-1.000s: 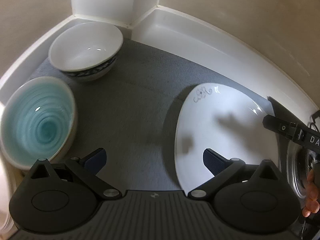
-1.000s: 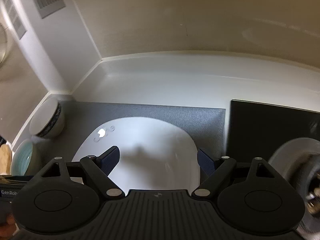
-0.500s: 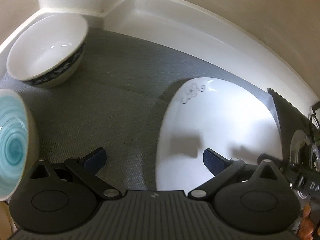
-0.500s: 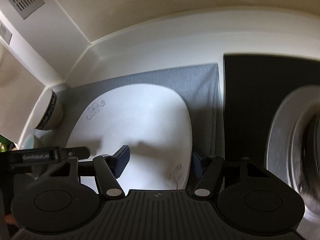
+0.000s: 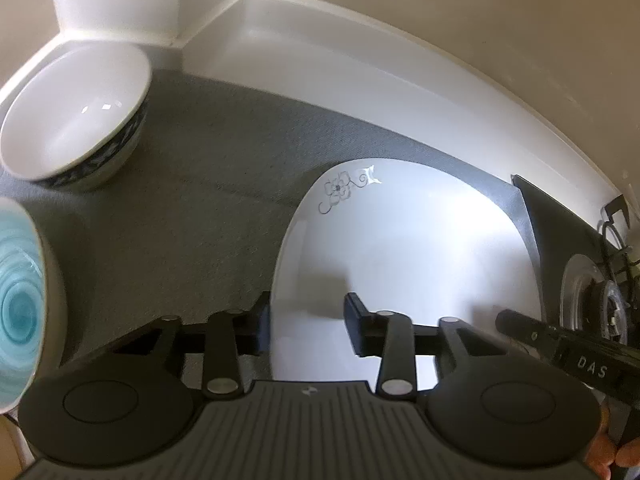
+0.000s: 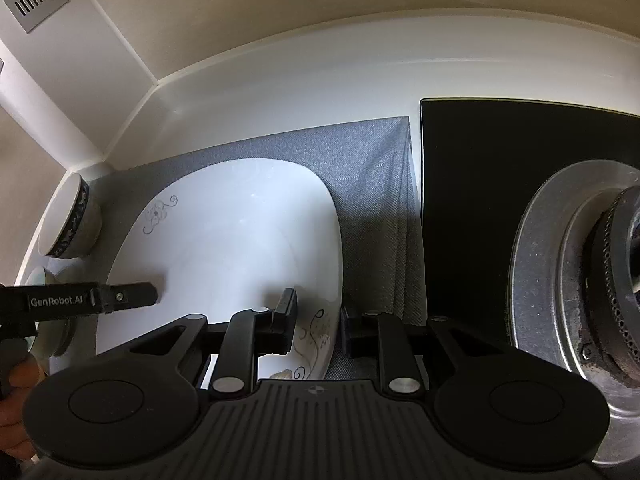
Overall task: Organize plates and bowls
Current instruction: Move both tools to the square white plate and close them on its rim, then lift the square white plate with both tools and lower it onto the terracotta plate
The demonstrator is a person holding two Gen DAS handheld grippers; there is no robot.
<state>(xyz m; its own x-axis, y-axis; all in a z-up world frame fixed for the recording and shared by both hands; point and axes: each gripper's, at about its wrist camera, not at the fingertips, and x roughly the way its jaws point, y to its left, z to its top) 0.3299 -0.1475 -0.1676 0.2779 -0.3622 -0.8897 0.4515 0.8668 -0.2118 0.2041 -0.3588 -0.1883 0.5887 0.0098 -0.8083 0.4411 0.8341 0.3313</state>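
Left wrist view: your left gripper (image 5: 306, 326) and right gripper (image 6: 318, 322) jaws narrowly straddle opposite edges of the bare white plate (image 5: 404, 256); two bowls sit left.

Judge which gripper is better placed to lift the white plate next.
Neither alone. The left gripper straddles the white plate's left edge and the right gripper straddles its right edge, so a two-handed lift looks likeliest; both bowls lie far left.

A: What is showing on the plate (image 5: 404, 248)?
B: White, wearing grey flower scrolls.
A: And the bowls?
B: One bowl (image 5: 76, 116) is showing white with a dark patterned band; the other bowl (image 5: 20, 312) is swirling turquoise.
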